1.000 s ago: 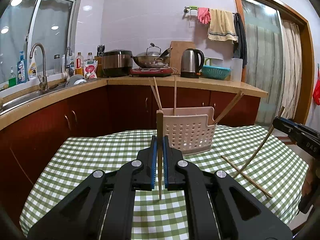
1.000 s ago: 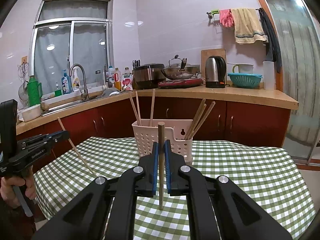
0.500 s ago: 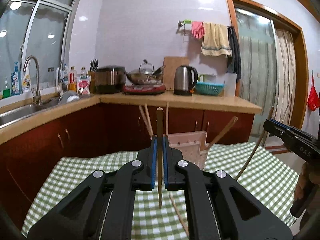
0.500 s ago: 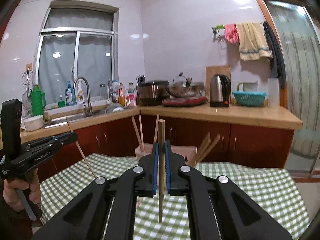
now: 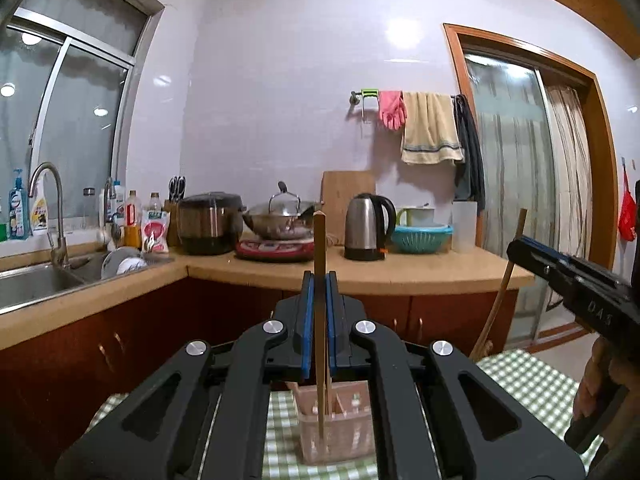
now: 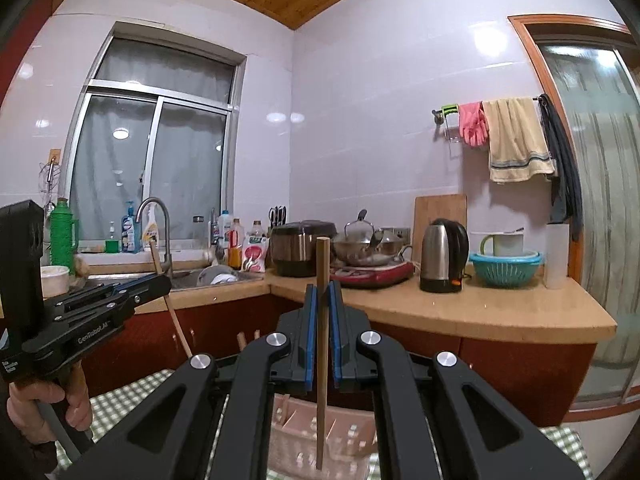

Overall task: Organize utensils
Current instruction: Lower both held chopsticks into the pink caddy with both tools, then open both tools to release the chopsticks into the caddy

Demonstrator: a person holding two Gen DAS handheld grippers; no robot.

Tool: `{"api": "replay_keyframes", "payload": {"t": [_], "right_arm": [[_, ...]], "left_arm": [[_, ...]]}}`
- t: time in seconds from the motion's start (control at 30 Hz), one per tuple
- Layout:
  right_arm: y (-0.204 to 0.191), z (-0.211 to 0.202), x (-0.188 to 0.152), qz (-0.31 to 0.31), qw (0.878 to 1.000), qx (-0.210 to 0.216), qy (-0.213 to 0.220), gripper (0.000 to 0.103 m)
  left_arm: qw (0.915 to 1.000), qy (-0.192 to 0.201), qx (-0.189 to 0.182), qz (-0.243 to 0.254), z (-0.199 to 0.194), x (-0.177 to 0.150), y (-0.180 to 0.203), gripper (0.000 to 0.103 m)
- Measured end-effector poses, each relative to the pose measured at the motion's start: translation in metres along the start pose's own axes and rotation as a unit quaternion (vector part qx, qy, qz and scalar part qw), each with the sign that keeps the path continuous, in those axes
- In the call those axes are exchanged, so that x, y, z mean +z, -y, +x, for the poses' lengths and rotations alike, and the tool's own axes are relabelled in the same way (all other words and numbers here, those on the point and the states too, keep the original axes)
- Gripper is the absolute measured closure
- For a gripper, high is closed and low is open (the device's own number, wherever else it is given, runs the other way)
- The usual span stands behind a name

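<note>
My left gripper (image 5: 319,280) is shut on a wooden chopstick (image 5: 320,320) held upright, its lower end over the pale perforated utensil basket (image 5: 340,436) on the checked tablecloth. My right gripper (image 6: 323,290) is shut on another upright chopstick (image 6: 322,360), its tip over the same basket (image 6: 320,440). Each gripper shows in the other's view: the right one (image 5: 568,280) at the right edge, the left one (image 6: 92,312) at the left, each with its chopstick.
A green checked tablecloth (image 5: 540,384) covers the table. Behind it runs a wooden counter (image 6: 480,312) with a kettle (image 6: 444,256), rice cooker (image 6: 300,248), wok, teal colander (image 6: 506,268) and a sink (image 5: 32,284). A glass door is at the right.
Both grippers have risen and moved over the basket with their chopsticks; the basket now sits low in both views, under the chopstick tips.
</note>
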State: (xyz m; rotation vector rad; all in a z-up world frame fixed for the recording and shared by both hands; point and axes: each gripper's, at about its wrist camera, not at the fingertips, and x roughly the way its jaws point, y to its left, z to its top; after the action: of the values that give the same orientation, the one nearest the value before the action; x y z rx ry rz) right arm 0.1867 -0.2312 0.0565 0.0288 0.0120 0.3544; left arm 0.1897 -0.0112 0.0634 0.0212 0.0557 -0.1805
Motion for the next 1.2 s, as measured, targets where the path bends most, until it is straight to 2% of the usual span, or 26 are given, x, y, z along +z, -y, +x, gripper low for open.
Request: {"api": "replay_keyframes", "payload": {"t": [0.23, 0.6, 0.83, 0.87, 1.0, 1.2], "right_arm": [[0.014, 0.043, -0.008, 0.001, 1.000, -0.011, 0.000, 0.096], [0.019, 0.080, -0.068, 0.010, 0.998, -0.019, -0.065, 0.096], [0.012, 0.083, -0.084, 0.005, 0.995, -0.016, -0.098, 0.096], [0.012, 0.083, -0.084, 0.005, 0.995, -0.016, -0.099, 0.094], [0.010, 0.075, -0.078, 0.005, 0.995, -0.016, -0.094, 0.080], [0.007, 0.044, -0.069, 0.000, 0.996, -0.021, -0.085, 0.074]], "left_arm": [[1.0000, 0.003, -0.001, 0.001, 0.050, 0.002, 0.005, 0.097], [0.9979, -0.065, -0.002, 0.003, 0.093, -0.062, 0.006, 0.097], [0.9946, -0.103, -0.002, -0.011, 0.101, -0.084, -0.001, 0.095], [0.9944, -0.105, -0.001, -0.011, 0.101, -0.085, -0.002, 0.093], [0.9943, -0.106, 0.005, -0.014, 0.095, -0.083, -0.005, 0.068], [0.9943, -0.101, 0.017, -0.028, 0.066, -0.080, -0.009, 0.055]]}}
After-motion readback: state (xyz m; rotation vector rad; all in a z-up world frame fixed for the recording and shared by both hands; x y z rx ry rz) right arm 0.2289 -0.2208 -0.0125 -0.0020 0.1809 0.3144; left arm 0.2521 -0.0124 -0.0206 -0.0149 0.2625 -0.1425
